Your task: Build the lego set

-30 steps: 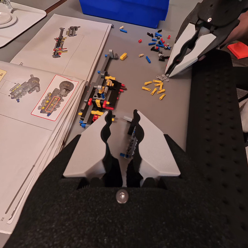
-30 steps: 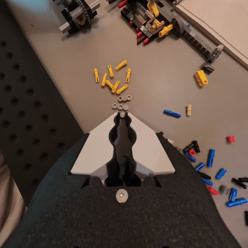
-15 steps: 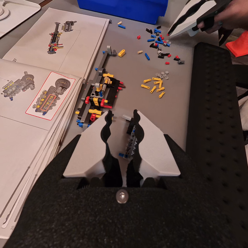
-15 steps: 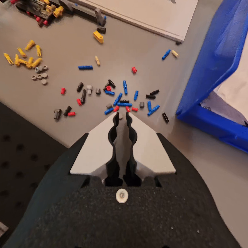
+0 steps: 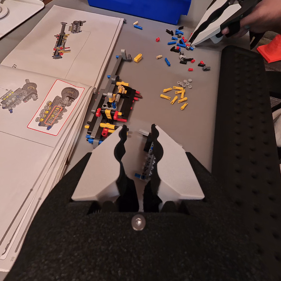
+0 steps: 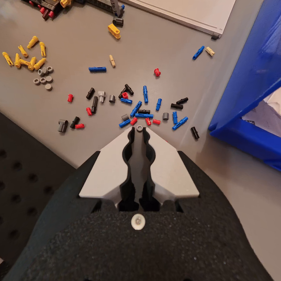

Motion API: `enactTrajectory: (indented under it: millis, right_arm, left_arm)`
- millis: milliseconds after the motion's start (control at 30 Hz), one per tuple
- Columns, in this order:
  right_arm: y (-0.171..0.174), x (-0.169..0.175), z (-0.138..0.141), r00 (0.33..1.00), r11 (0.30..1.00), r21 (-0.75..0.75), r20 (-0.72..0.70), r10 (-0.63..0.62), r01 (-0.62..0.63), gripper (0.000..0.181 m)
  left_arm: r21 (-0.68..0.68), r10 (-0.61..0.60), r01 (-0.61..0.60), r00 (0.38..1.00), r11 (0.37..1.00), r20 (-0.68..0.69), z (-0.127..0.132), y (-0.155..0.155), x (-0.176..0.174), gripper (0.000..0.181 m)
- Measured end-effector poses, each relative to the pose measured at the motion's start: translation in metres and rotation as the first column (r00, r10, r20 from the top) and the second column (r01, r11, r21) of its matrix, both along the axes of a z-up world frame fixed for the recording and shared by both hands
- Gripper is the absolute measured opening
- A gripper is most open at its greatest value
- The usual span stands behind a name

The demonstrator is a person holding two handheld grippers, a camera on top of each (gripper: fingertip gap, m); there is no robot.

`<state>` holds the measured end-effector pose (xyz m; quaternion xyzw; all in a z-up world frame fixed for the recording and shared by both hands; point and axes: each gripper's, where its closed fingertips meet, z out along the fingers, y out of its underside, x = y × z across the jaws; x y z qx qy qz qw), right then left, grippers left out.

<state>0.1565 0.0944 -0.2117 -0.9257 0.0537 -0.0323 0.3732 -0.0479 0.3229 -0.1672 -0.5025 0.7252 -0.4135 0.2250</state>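
Right gripper nearly closed, fingers pinching a small grey ring at the very tips, poised just near of the mixed red, blue and black pins, probably to carry it toward the build. Left gripper spread and empty, hovering over the grey beam sub-assembly, likely ready to steady it. Main chassis lying left of centre beside the open instruction book. Plain grey surface; blue bin far right; black perforated mat along the right edge.
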Motion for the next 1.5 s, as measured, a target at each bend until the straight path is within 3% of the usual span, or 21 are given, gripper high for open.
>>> enactTrajectory:
  millis: [167,267,367,467,533,767,1000,1100,1233,1400,1500]
  right_arm:
    - [0.004,0.002,0.000,1.000,1.000,-0.009,0.016,0.009,-0.009,0.006]
    - [0.010,-0.002,0.014,0.999,1.000,0.021,0.036,0.022,-0.023,0.006]
    - [0.034,-0.038,0.034,0.990,0.987,0.073,0.038,0.138,-0.141,0.006]
    - [0.066,-0.083,0.029,0.963,0.962,0.054,0.013,0.269,-0.269,0.006]
    - [0.083,-0.095,0.021,0.951,0.951,0.033,0.043,0.307,-0.309,0.006]
    - [0.105,-0.099,0.000,0.932,0.930,-0.080,0.026,0.363,-0.360,0.006]
    - [0.111,-0.094,0.000,0.942,0.942,-0.045,0.030,0.333,-0.332,0.011]
    - [0.132,-0.088,0.012,0.954,0.954,0.041,0.052,0.296,-0.298,0.012]
    - [0.191,-0.080,0.037,0.976,0.962,0.162,0.050,0.213,-0.219,0.015]
    - [0.247,-0.067,0.052,0.984,0.967,0.179,0.046,0.174,-0.179,0.017]
    - [0.264,-0.057,0.046,0.989,0.971,0.192,0.049,0.137,-0.144,0.017]
  left_arm:
    - [-0.002,0.004,-0.004,1.000,1.000,0.005,0.002,0.001,0.000,0.030]
    - [-0.002,0.007,-0.007,1.000,1.000,0.009,0.002,0.002,0.000,0.031]
    - [-0.003,0.009,-0.009,1.000,1.000,0.005,0.002,0.002,0.000,0.030]
    - [0.002,0.003,-0.003,1.000,1.000,0.002,0.001,0.001,0.000,0.030]
    - [0.011,0.002,-0.002,1.000,1.000,0.003,0.001,0.001,-0.001,0.030]
    - [0.022,0.020,-0.021,1.000,1.000,0.023,0.007,0.007,-0.001,0.031]
    - [0.023,0.046,-0.046,0.999,0.999,0.021,0.009,0.012,-0.001,0.031]
    - [0.016,0.136,-0.137,0.989,0.990,0.054,0.013,0.028,0.006,0.028]
    - [0.014,0.322,-0.324,0.944,0.946,0.067,0.012,0.069,0.012,0.027]
    - [0.013,0.504,-0.507,0.860,0.862,0.086,0.011,0.111,0.012,0.027]
    - [-0.020,0.555,-0.557,0.825,0.831,0.105,0.014,0.124,0.013,0.027]
